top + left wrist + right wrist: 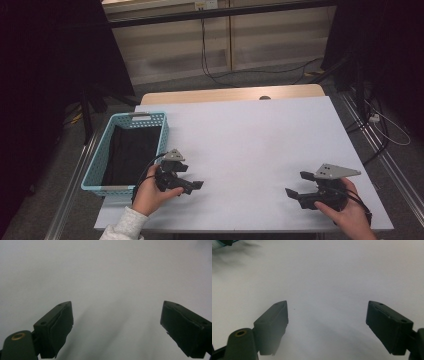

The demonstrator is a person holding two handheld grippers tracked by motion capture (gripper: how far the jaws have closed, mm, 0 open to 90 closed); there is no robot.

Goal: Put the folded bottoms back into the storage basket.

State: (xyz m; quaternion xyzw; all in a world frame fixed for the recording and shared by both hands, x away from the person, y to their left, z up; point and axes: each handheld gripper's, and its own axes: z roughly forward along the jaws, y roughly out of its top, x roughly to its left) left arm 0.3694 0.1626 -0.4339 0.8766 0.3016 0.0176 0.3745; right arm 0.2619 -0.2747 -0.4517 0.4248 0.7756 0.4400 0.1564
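My left gripper (191,181) rests low over the white table (240,145) near its front left, held by a hand, pointing right. Its jaws stand wide apart with nothing between them; in the left gripper view the gripper (117,315) faces bare white surface. My right gripper (298,184) sits near the front right of the table, pointing left, also held by a hand. Its jaws are spread wide and empty; in the right gripper view the gripper (327,313) looks over plain table top.
A light blue plastic basket (95,165) with a dark cloth inside stands at the table's left edge, just behind my left gripper. Beyond the far edge are a wooden strip, cables on the floor and dark stands at both sides.
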